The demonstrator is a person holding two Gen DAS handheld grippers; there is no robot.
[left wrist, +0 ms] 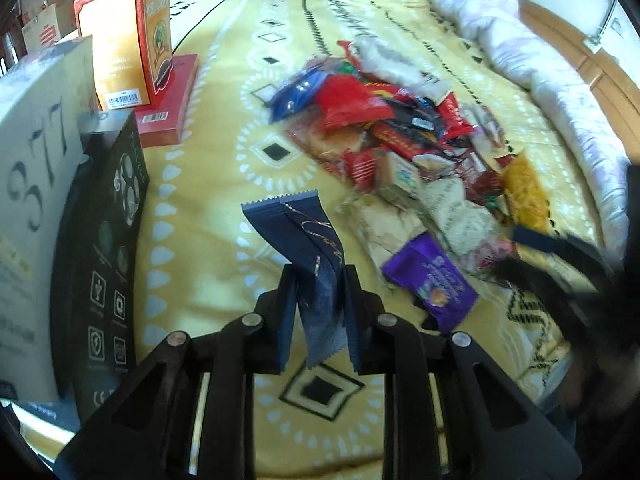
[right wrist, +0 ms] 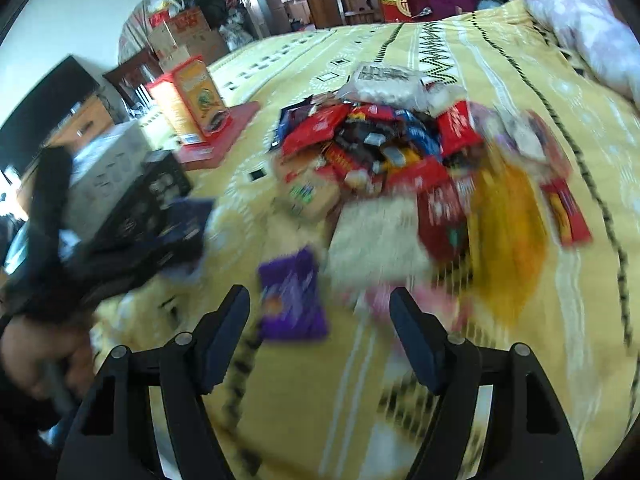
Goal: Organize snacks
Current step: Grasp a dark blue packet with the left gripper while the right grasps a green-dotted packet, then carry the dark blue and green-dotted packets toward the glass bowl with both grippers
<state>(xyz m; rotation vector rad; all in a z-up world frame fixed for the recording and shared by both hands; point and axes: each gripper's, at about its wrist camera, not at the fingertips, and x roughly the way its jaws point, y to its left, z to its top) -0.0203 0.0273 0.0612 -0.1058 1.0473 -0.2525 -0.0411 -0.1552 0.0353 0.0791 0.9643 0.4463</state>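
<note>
Dark blue sachet (left wrist: 316, 256) pinched near its lower end in the left tongs (left wrist: 320, 280), lifted clear of the yellow bedspread (left wrist: 208, 216) beside the snack pile (left wrist: 404, 136), presumably for sorting toward the boxes (left wrist: 104, 264); right tongs (right wrist: 320, 304) spread, empty, above the purple packet (right wrist: 290, 296), likely next

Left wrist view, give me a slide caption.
Left gripper clamps a navy snack packet above the yellow bedspread.
</note>
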